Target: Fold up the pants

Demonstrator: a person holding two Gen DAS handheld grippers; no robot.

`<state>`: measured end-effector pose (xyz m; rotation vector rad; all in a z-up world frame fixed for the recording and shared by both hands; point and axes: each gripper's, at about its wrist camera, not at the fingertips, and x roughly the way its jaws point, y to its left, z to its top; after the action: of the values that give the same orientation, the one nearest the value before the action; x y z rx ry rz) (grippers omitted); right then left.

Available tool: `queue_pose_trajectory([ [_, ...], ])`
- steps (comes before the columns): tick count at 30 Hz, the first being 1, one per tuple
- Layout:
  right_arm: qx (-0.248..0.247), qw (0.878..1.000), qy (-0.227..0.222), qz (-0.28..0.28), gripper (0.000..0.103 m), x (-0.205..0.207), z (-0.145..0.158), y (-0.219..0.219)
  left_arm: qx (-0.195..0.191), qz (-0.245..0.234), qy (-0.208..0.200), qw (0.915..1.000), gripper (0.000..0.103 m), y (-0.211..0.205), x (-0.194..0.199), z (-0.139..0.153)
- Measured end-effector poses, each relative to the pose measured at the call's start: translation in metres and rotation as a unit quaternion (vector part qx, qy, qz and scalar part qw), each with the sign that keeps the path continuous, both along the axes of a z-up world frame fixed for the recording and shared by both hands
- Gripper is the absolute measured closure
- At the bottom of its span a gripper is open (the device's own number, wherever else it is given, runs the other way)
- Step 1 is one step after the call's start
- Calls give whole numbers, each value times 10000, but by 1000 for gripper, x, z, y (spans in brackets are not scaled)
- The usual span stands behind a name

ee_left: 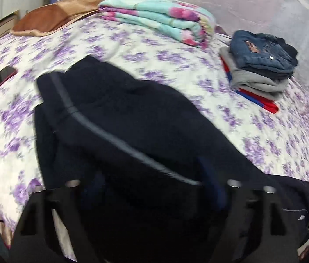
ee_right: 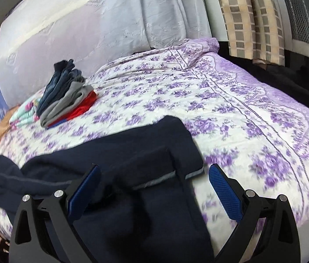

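**STATUS: PANTS ON BED, BOTH CLAWS AT NEAR EDGE**

1. Bed [ee_right: 220, 114]: covered by white spread with purple flowers; taken as reference for all positions below.

2. Pants [ee_left: 121, 120]: dark navy with a thin grey stripe. Lying crumpled and unfolded on near half of bed, one end draped over near edge. Partly flattened towards middle of bed in right wrist view.

3. Quilt [ee_left: 161, 15]: folded, teal and pink. Placed at far side of bed, towards head end, well apart from pants.

4. Pillow [ee_left: 60, 15]: brown, at head end of bed.

5. Stack [ee_left: 261, 63]: folded clothes, denim on top, grey below, red and blue at bottom. Resting at far side of bed, near quilt.

6. Right claw [ee_right: 154, 186]: spread wide above near edge of bed. One blue pad over pants, other over bare spread; nothing clamped.

7. Left claw [ee_left: 150, 188]: above near edge of bed, pants cloth filling gap between fingers. One pad hidden, picture blurred: grip on cloth cannot be told.
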<state>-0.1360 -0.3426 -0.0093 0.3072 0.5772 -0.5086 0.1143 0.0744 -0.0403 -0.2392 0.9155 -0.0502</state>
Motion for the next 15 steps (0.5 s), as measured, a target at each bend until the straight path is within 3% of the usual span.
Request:
queue_pose_trajectory([
  [1,88,9999,-6,83,4,5,-1,-5,90,-5,-107,9999,43,-3,-1,3],
  [4,94,9997,174,141,6,26,-3,-13,166,14,-232,9996,54,-4,-1,8],
  [6,-172,9992,349,97,12,37,4,-13,128,23,-234,9996,57,-1,-2,10],
  [9,-417,9986,317,-36,3,38,24,-25,93,-27,-140,9999,57,0,-2,11],
  [11,-210,9992,354,-14,3,38,27,-42,100,-38,-52,9999,47,-1,-2,9],
  [12,47,9990,442,49,3,39,23,-55,59,-18,33,10000,26,0,-1,5],
  [13,320,9975,622,126,3,43,15,-65,-10,31,187,9998,14,0,3,-1],
  [15,743,9915,999,376,6,53,-6,-76,-45,57,206,9998,14,-2,3,-7],
])
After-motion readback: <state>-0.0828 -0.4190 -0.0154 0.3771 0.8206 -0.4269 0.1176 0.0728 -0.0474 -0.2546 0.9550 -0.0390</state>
